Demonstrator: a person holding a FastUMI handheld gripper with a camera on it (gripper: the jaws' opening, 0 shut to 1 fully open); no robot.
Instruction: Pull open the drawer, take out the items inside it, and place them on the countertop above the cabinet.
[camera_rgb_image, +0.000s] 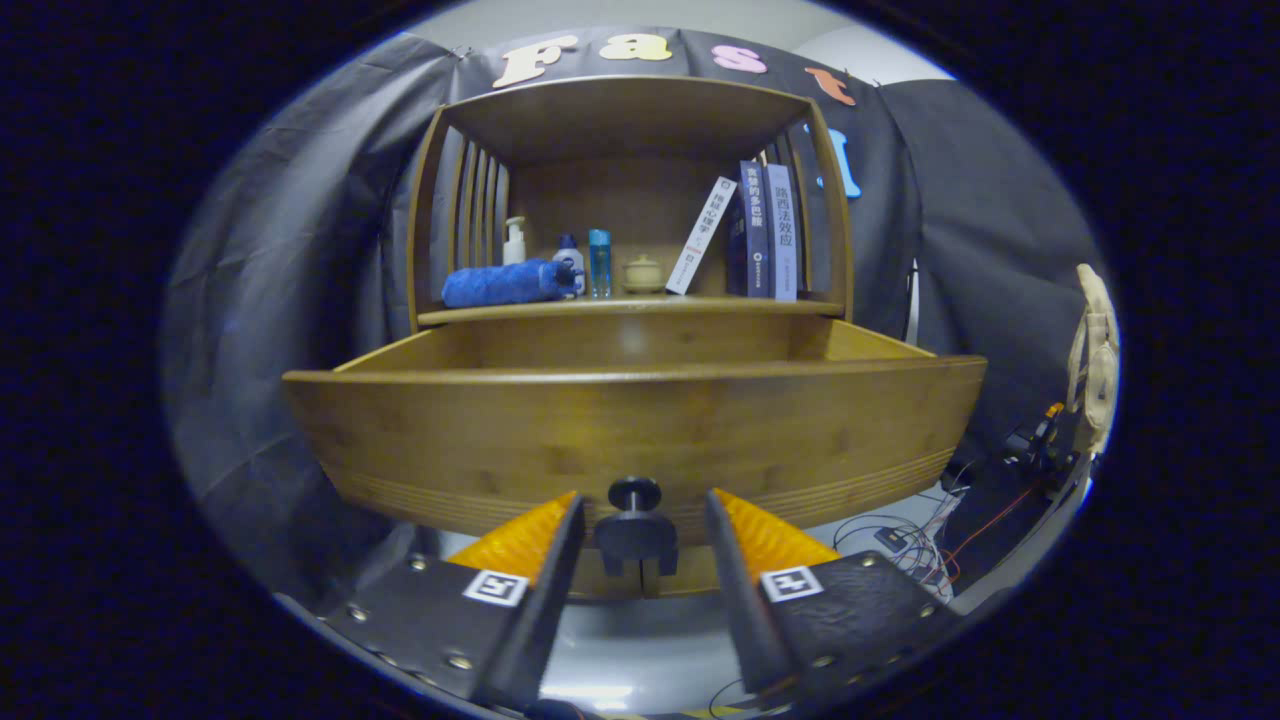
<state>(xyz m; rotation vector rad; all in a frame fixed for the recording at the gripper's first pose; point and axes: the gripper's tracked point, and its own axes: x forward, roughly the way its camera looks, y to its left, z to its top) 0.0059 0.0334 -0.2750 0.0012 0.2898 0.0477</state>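
Item: drawer (630, 430), wooden, bowed front, across the middle of the frame. It stood pulled well out of the cabinet (628, 105), its rim level and its back wall visible under the shelf. We could not see its floor from this low angle, so what lay inside it stayed unknown to us.

Item: knob (634, 495), dark and round, at the lower centre of the drawer front, on a short stem.

Item: gripper (640, 520), lower centre of the frame. Its fingers (545, 540) stood spread to either side of the knob, released, pressing on nothing; a gap showed on both sides.

Item: shelf (630, 308), upper centre, serving as the top above the drawer. It carried a rolled blue towel (505, 283) at the left, a pump bottle (514, 240), two small bottles (598, 262), a small lidded pot (642, 273), and books (768, 232) at the right (one leaning).

Item: cables (900, 530), lower right, on the floor.

Handling note: we judged the pull done and the reach-in next. To do it well, the gripper needed to back straight off the knob, rise above the drawer rim until the inside came into view, then come down with fingers wide. The free strip at the shelf's front, between towel and books, looked the safest landing spot.
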